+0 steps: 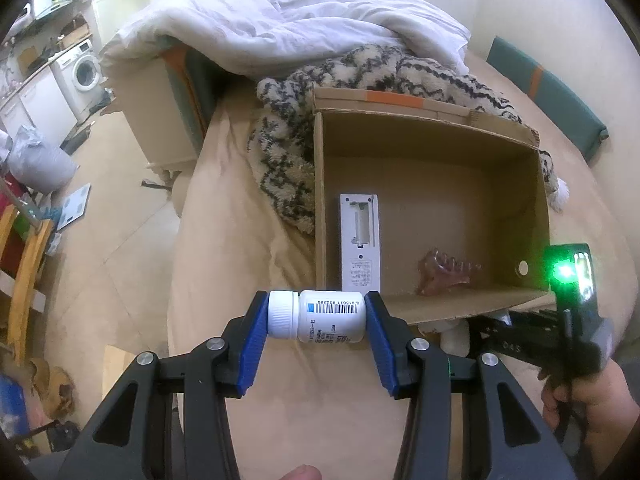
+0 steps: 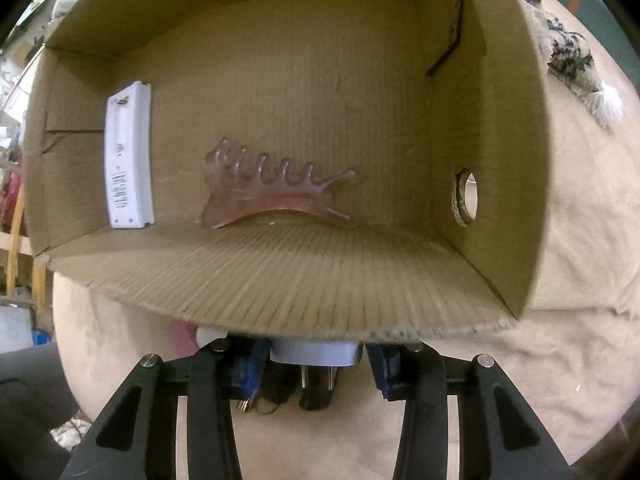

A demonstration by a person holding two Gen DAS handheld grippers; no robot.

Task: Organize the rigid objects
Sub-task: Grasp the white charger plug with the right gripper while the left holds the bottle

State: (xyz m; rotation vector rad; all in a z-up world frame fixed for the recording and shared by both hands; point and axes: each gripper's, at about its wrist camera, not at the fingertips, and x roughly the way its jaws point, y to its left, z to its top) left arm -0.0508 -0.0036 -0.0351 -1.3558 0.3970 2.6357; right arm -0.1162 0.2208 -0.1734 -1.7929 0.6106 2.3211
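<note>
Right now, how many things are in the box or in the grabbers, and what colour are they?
White: 2, the remote in the cardboard box and the pill bottle in the left gripper.
Pinkish see-through: 1, the hair claw clip in the box.
Grey: 1, the plug adapter between the right gripper fingers, partly hidden by the box edge.
Total: 4.

A lived-in home: a bed under a tan sheet, a rumpled white duvet and patterned blanket at its far edge, a washing machine among cluttered counters beyond.
</note>
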